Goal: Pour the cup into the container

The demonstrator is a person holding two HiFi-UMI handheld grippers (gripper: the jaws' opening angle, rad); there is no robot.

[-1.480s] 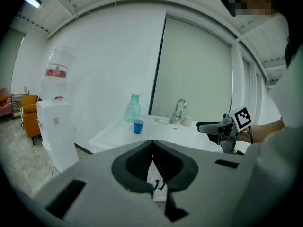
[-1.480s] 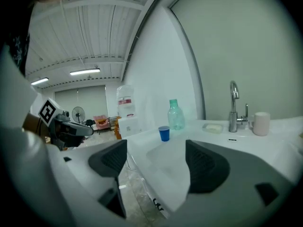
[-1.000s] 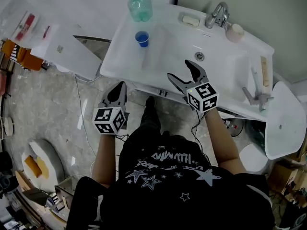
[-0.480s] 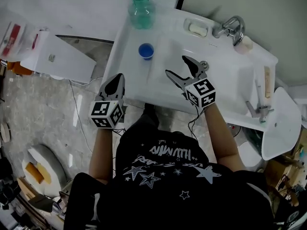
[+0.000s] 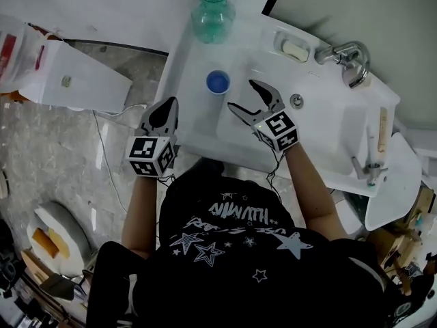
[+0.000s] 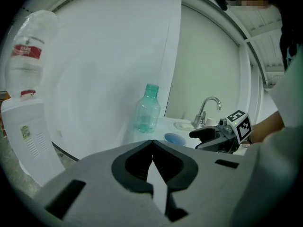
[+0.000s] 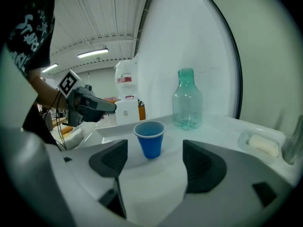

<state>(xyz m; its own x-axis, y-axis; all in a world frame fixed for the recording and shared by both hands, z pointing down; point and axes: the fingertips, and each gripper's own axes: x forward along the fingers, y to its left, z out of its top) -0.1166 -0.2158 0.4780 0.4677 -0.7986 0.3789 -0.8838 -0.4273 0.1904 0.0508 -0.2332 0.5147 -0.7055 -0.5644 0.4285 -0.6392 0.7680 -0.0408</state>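
A small blue cup stands upright on the white sink counter; it also shows as the blue cup and the blue cup. Behind it stands a clear green bottle, seen again as the bottle and the bottle. My right gripper is open, just right of the cup, which sits ahead between its jaws without touching. My left gripper is shut at the counter's front left edge, empty.
A sink basin with a drain, a faucet and a soap dish lie to the right. A white dispenser box stands on the floor at left. A white toilet lid is at far right.
Both grippers have moved forward toward the counter. The right gripper has come closer to the cup and stays open. The left stays shut.
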